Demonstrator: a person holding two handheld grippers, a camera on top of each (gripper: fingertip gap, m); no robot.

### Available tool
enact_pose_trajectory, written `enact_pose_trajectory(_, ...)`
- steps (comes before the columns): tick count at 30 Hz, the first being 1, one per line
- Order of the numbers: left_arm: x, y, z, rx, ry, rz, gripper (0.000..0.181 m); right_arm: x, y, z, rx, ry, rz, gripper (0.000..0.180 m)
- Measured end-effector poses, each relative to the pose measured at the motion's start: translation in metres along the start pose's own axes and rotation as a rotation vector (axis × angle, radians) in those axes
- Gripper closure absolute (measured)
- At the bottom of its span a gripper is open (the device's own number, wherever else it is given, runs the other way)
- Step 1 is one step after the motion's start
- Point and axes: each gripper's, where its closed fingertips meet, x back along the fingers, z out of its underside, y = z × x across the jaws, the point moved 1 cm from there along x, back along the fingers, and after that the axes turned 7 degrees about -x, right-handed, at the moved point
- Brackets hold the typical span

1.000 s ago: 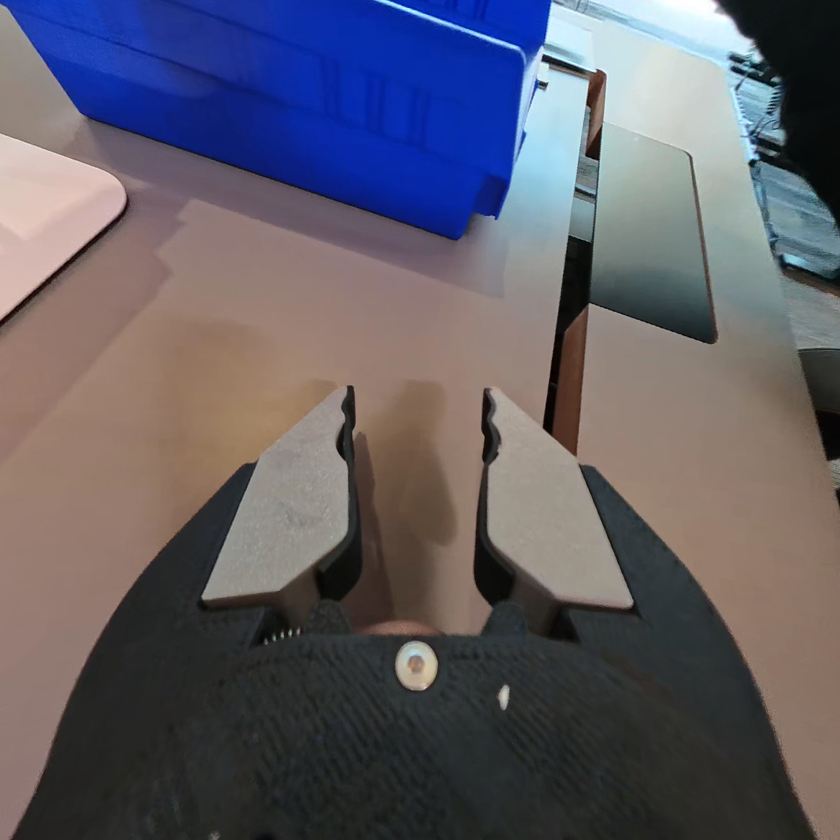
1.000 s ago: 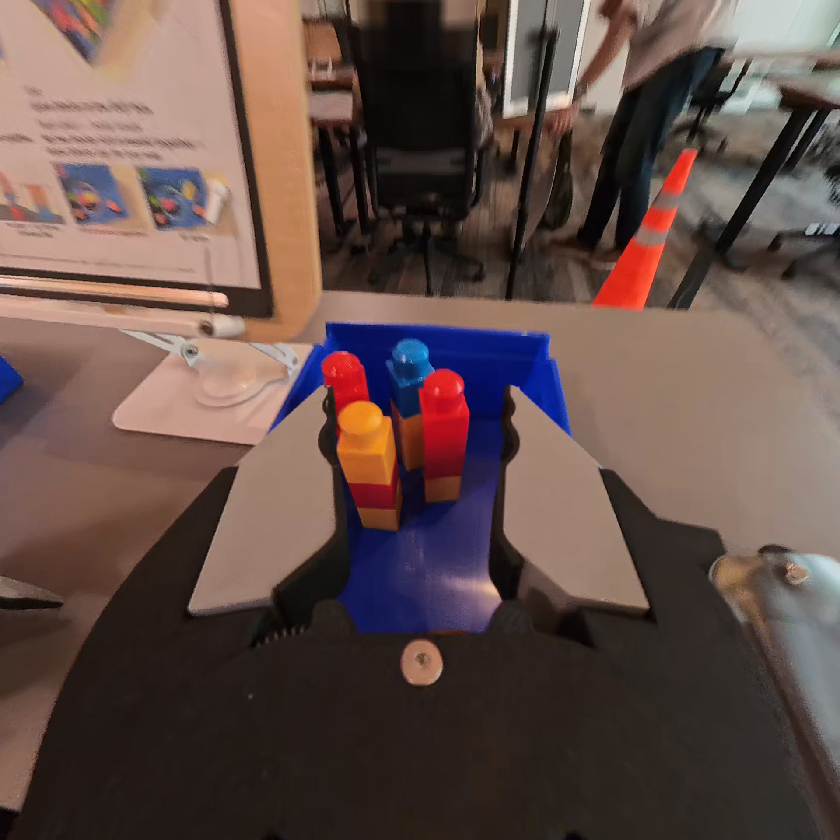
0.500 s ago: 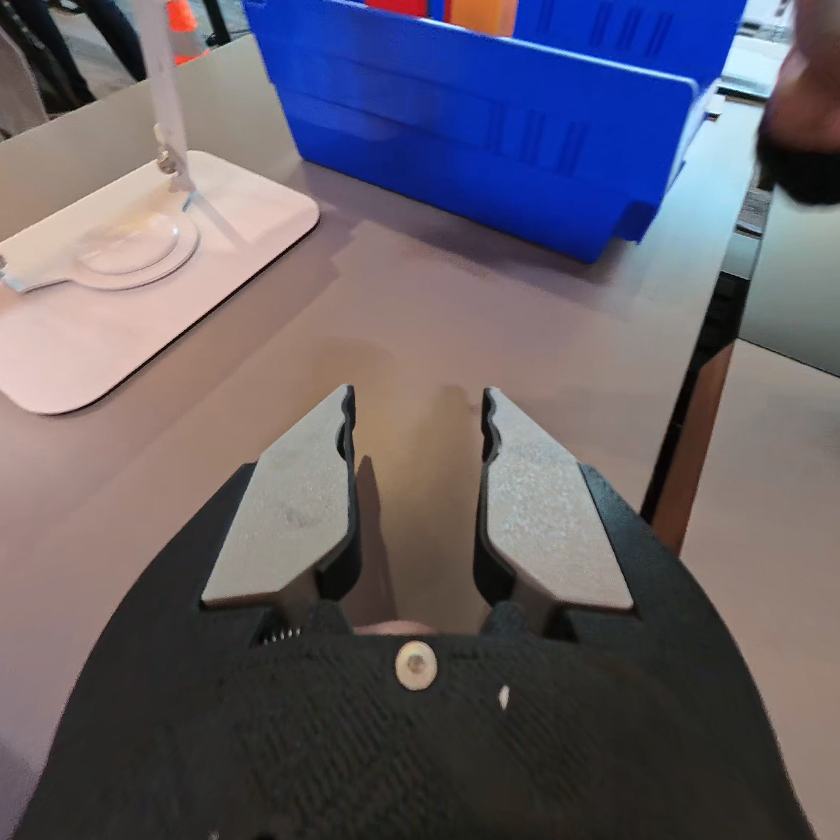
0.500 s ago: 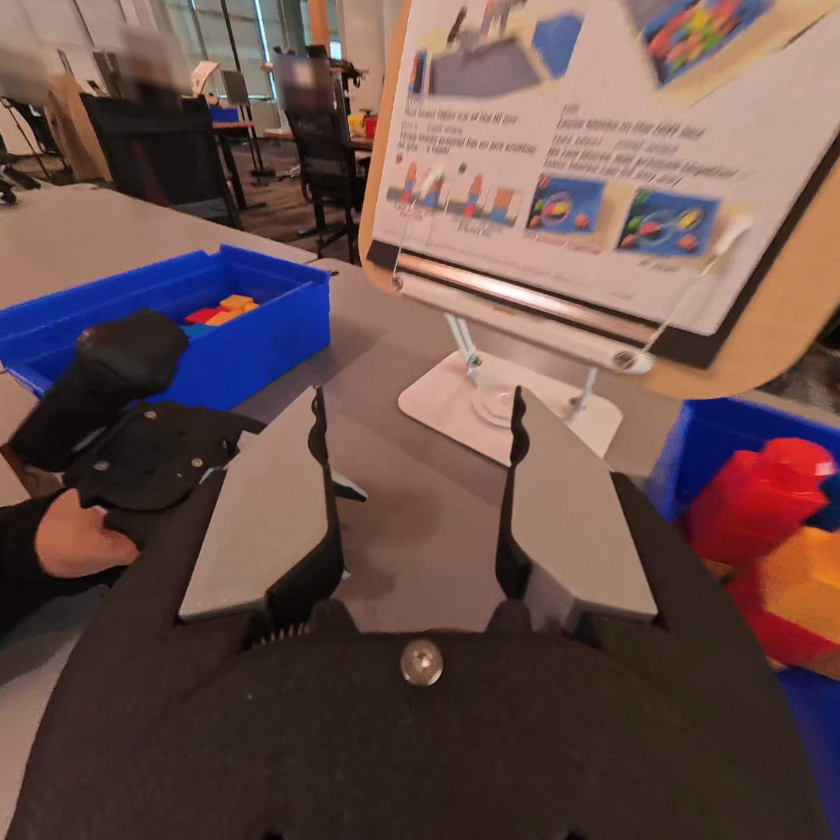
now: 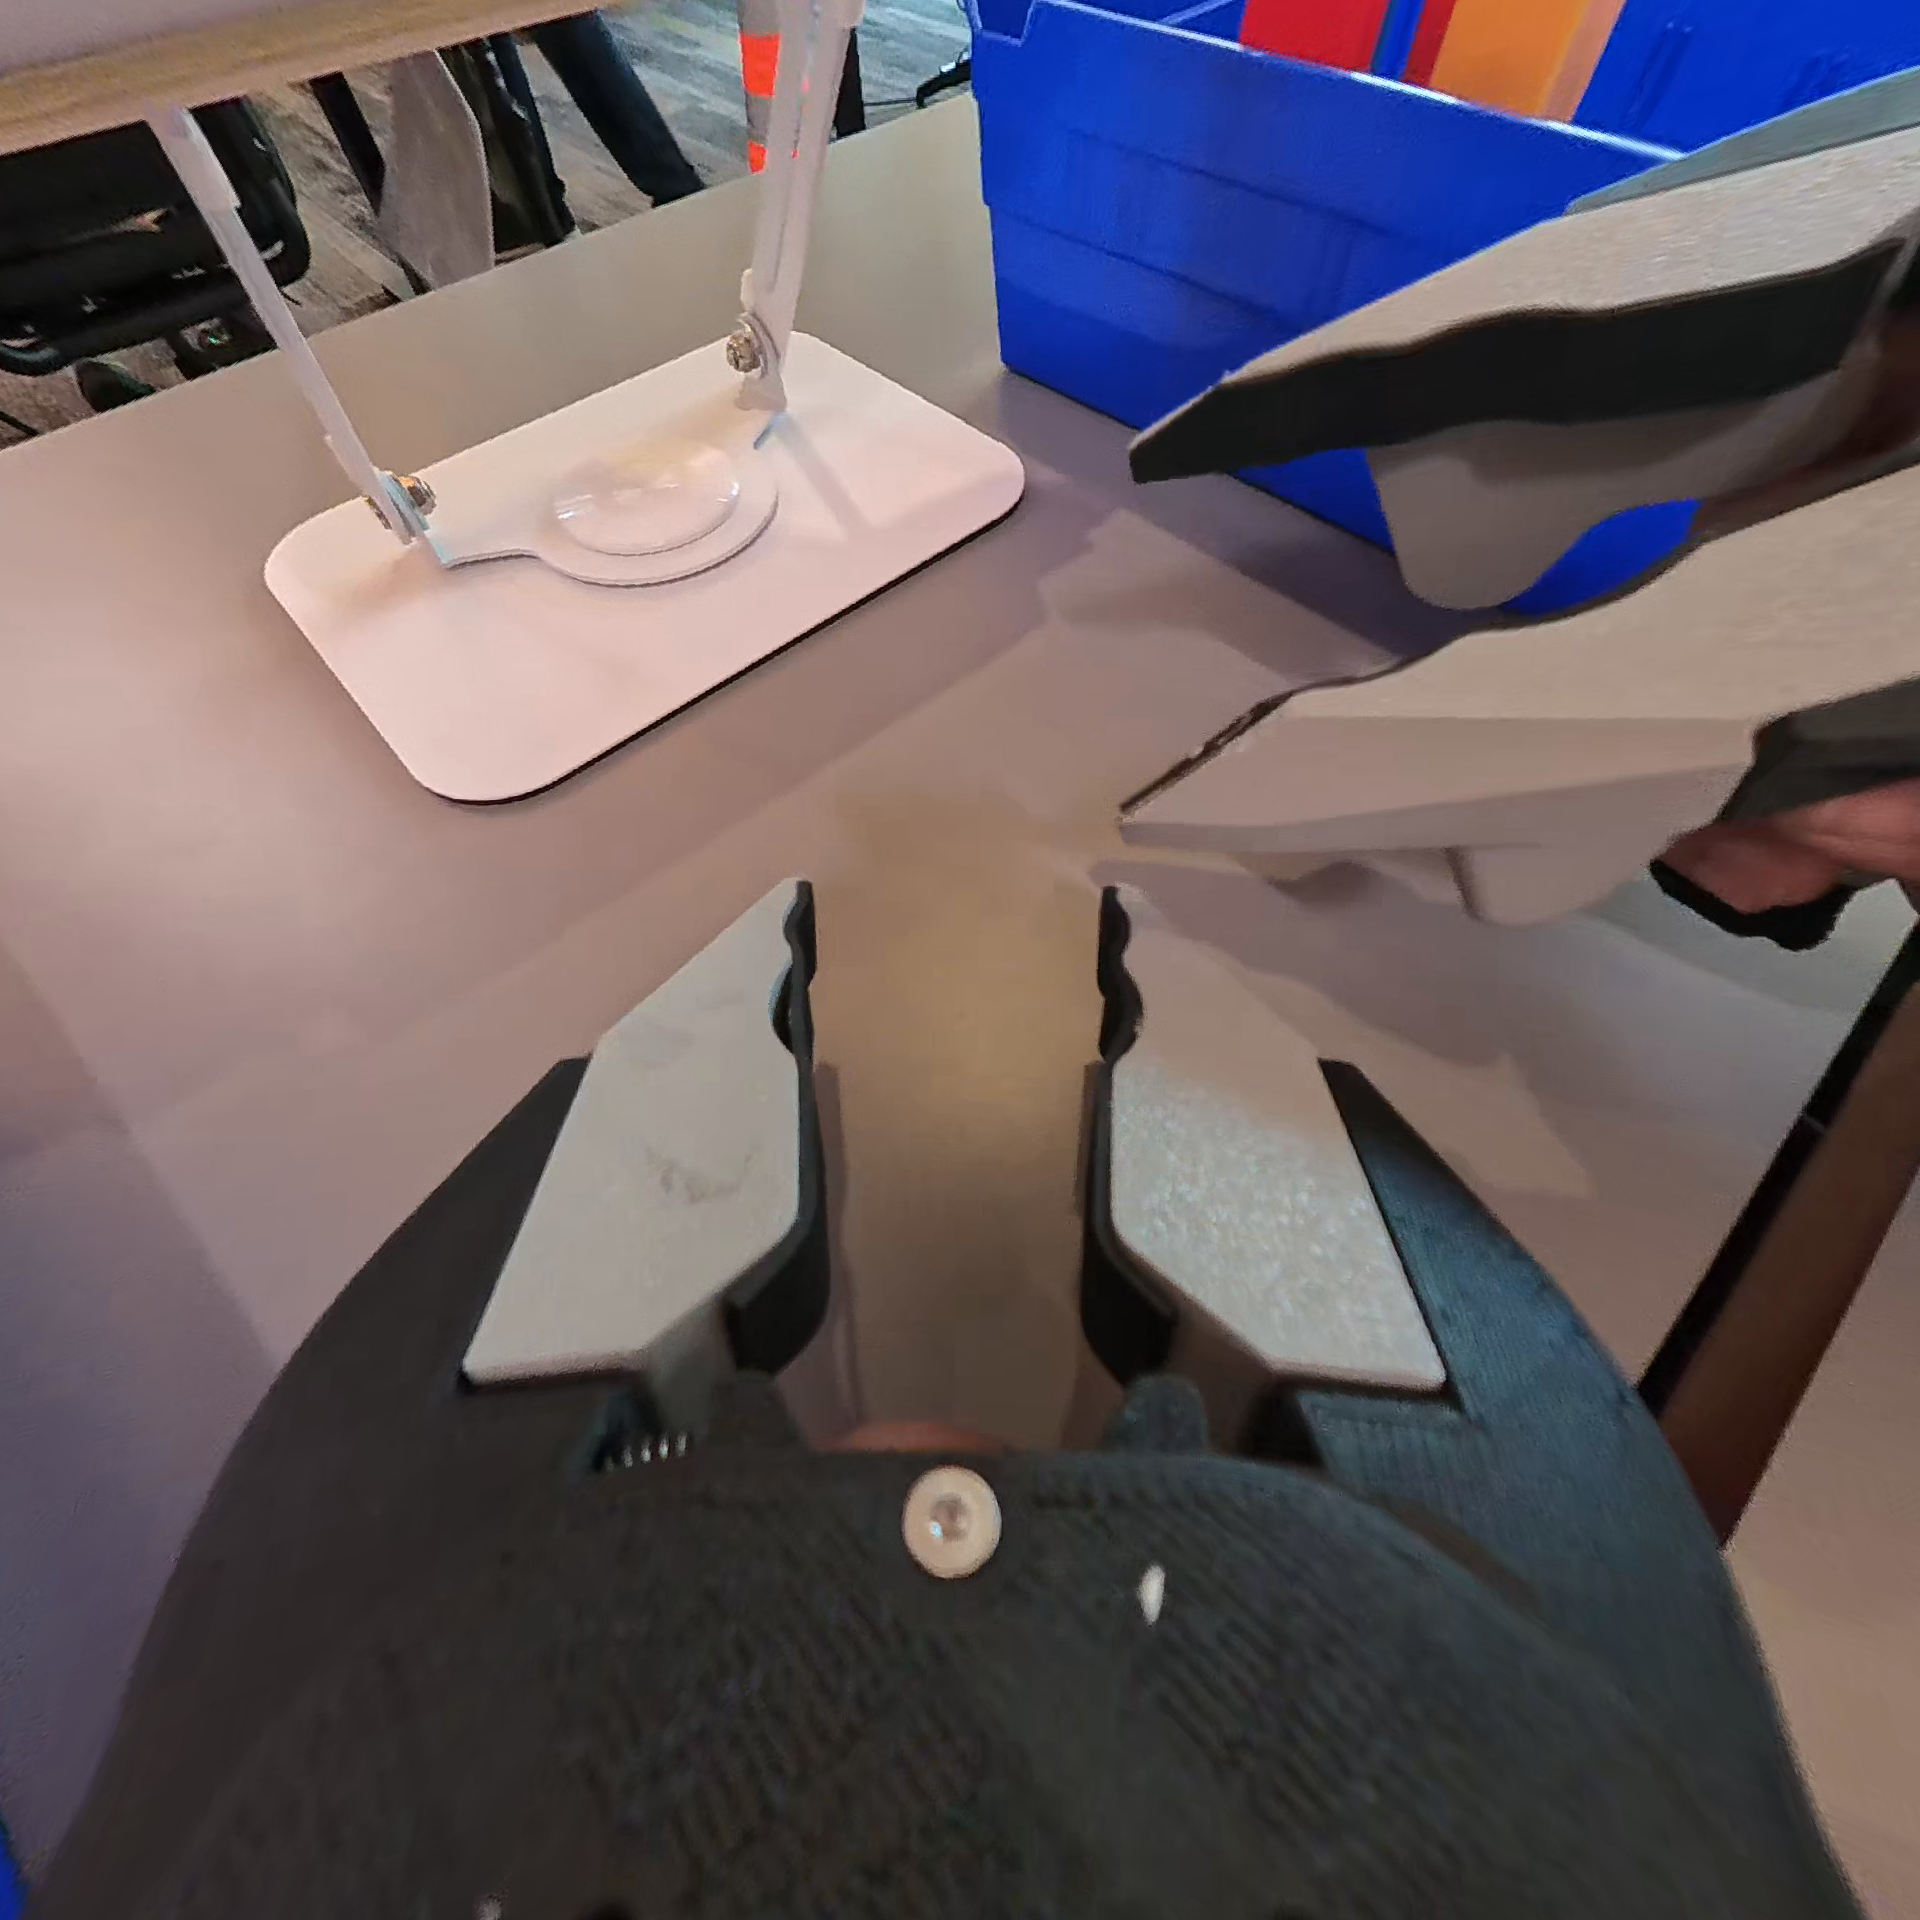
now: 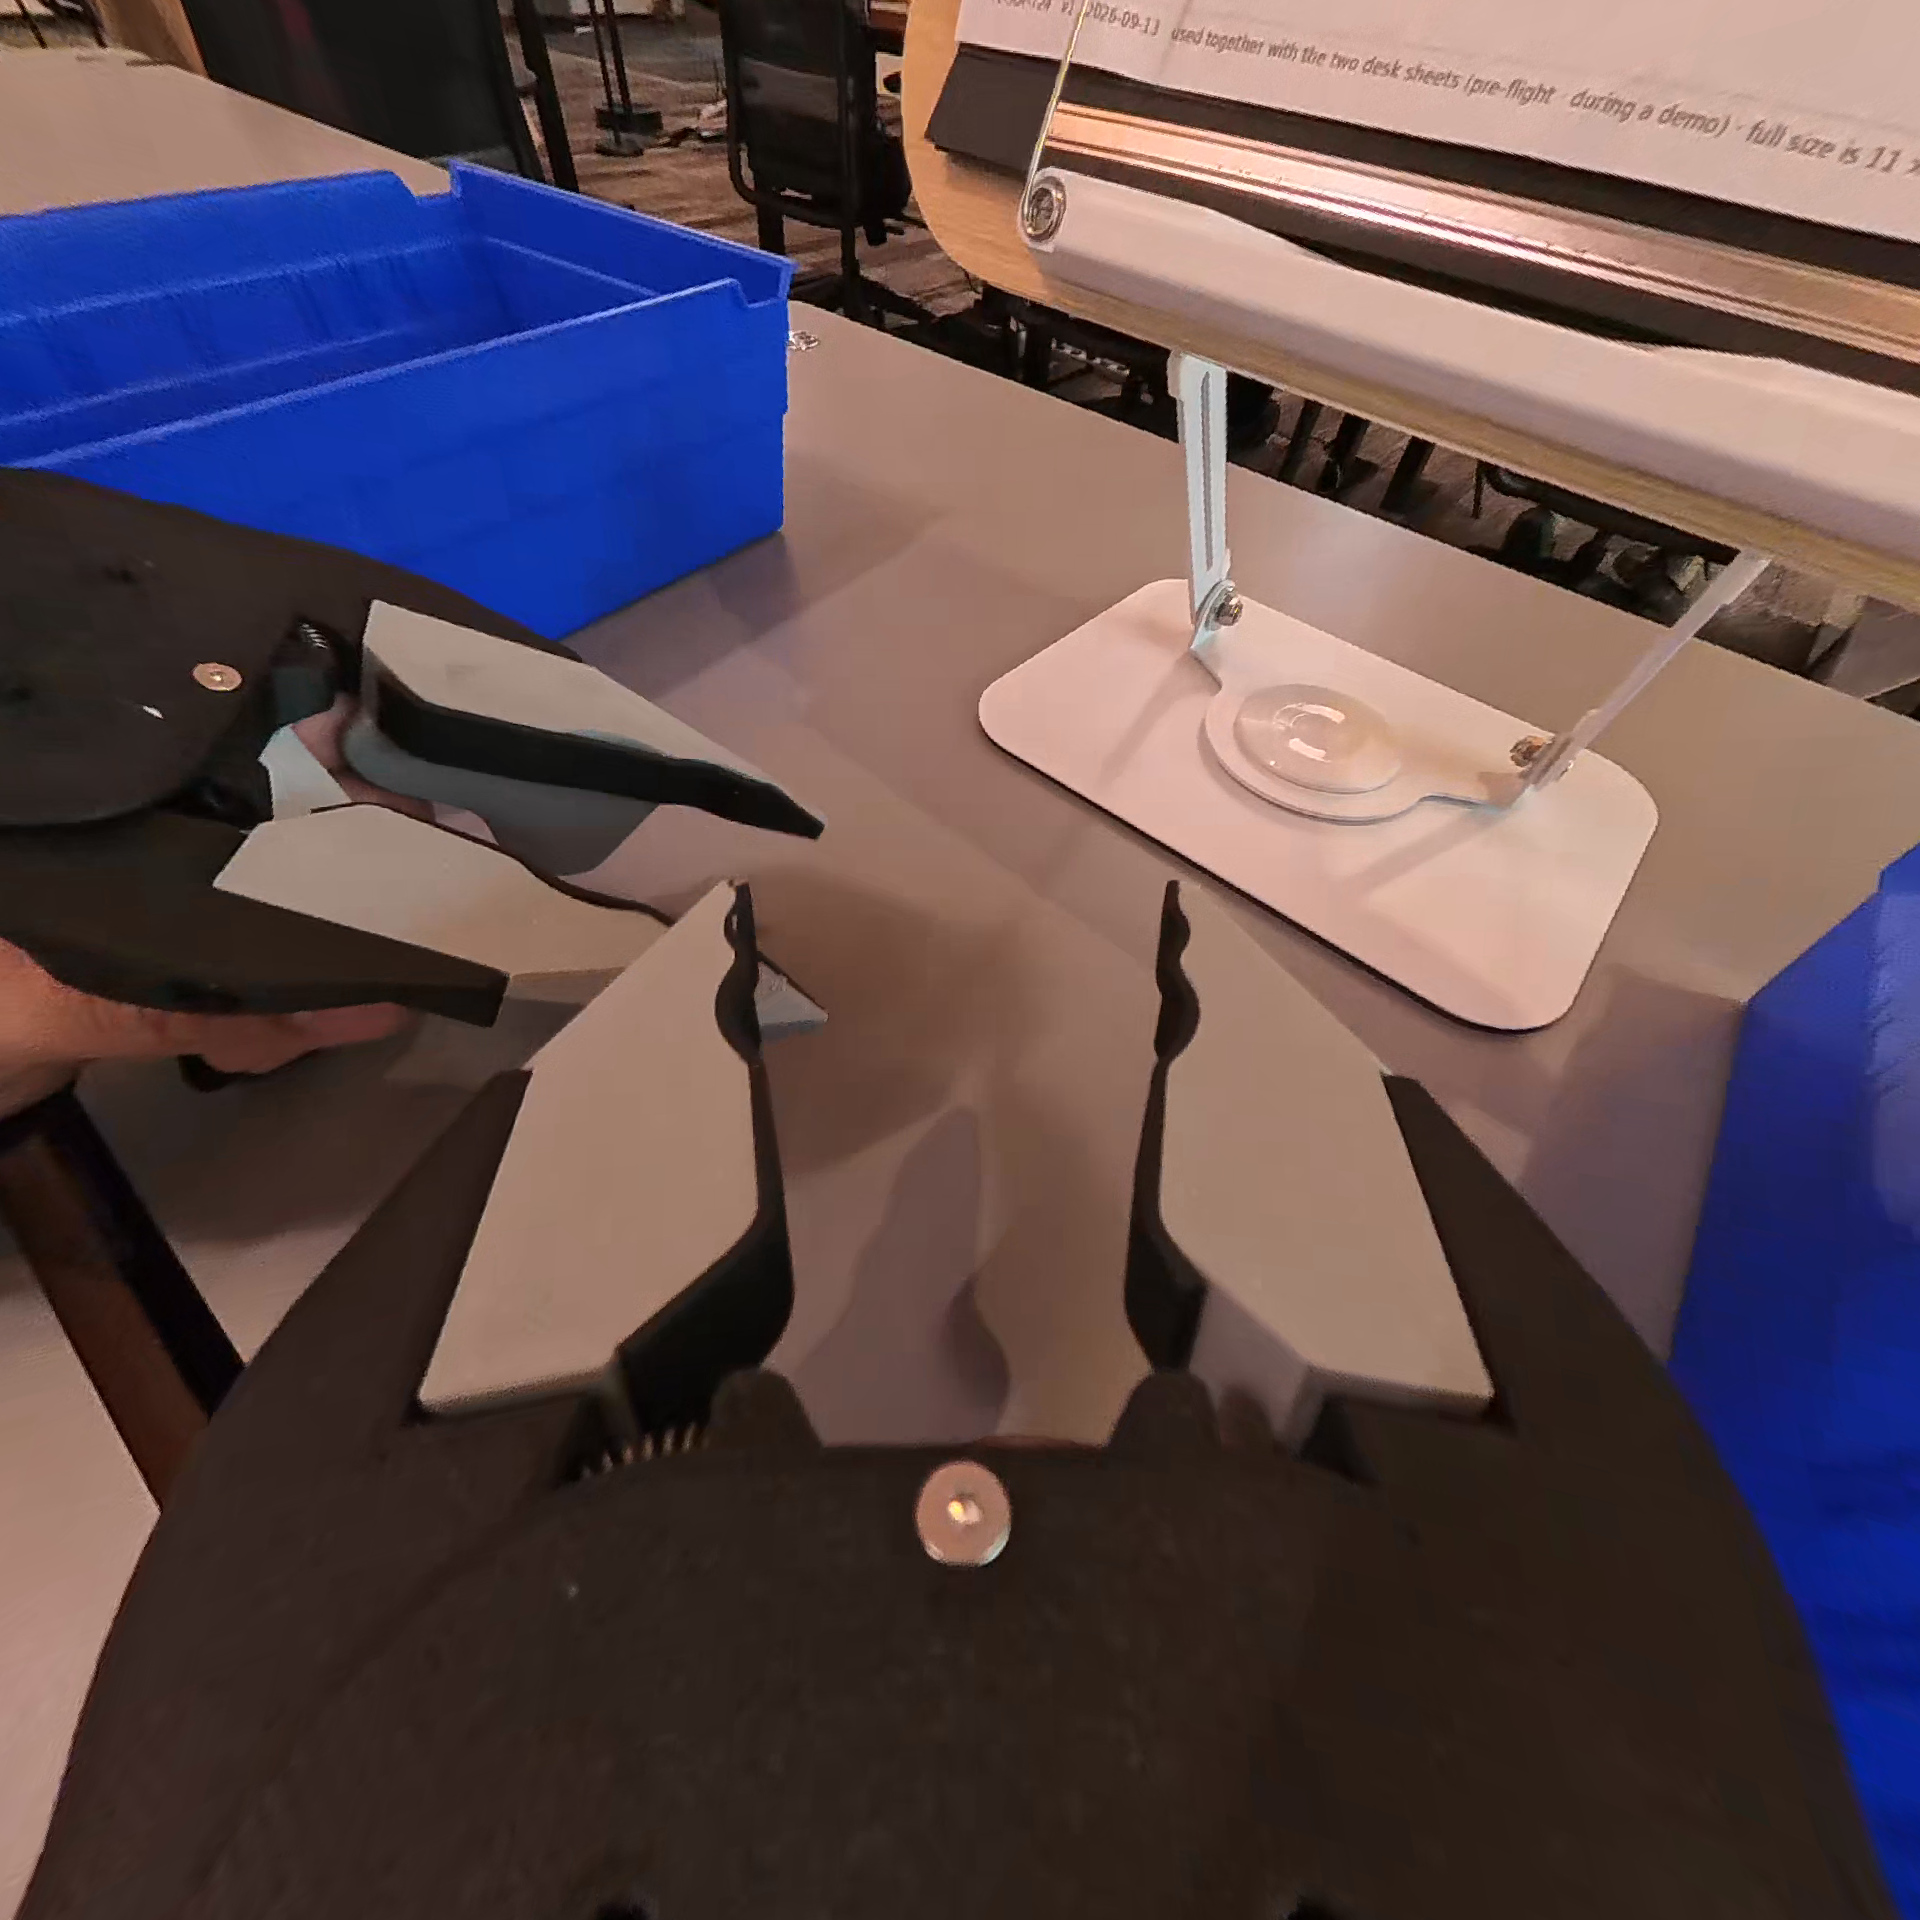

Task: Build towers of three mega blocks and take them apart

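Note:
My left gripper [image 5: 956, 914] is open and empty, low over the bare grey table [image 5: 312, 1039]. My right gripper [image 5: 1127, 639] comes in from the right, open and empty, its tips close to the left one's. Red [image 5: 1309, 31] and orange [image 5: 1507, 42] blocks show at the top edge inside a blue bin [image 5: 1195, 208]. In the right wrist view my right gripper [image 6: 954, 904] is open over the table, and the left gripper [image 6: 816, 920] lies on its side at the left, open. No blocks show in that view.
A white stand base [image 5: 623, 603] [image 6: 1320, 810] carries a board with paper sheets [image 6: 1455, 156] at the back. A second blue bin [image 6: 416, 416] stands at the left, a blue bin wall [image 6: 1818, 1247] at the right. The table ends at a gap [image 5: 1766, 1351]. Chairs stand beyond. The grippers' ends are close to 5 centimetres from one another.
My right gripper has swung left from the bin of block towers to the table's middle. My left gripper has turned from the blue bin toward the stand. Both stay open.

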Motion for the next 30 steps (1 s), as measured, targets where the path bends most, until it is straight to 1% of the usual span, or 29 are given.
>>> enact_pose_trajectory(9,0.007,0.011,0.001,0.026,-0.020,-0.067,0.126,-0.004,-0.008,0.018,-0.035,0.080,0.025,0.103)
enact_pose_trajectory(14,0.011,0.025,0.006,0.107,-0.007,-0.124,0.124,-0.004,-0.024,0.022,-0.119,0.094,0.070,0.100)
enact_pose_trajectory(21,0.011,0.034,0.011,0.170,0.014,-0.154,0.118,-0.013,-0.035,0.038,-0.137,0.165,0.129,0.095)
enact_pose_trajectory(28,0.009,0.045,0.021,0.199,0.083,-0.237,0.106,-0.015,-0.044,0.044,-0.159,0.200,0.194,0.088)
enact_pose_trajectory(30,0.008,0.048,0.024,0.220,0.100,-0.252,0.100,-0.016,-0.047,0.044,-0.165,0.205,0.211,0.088)
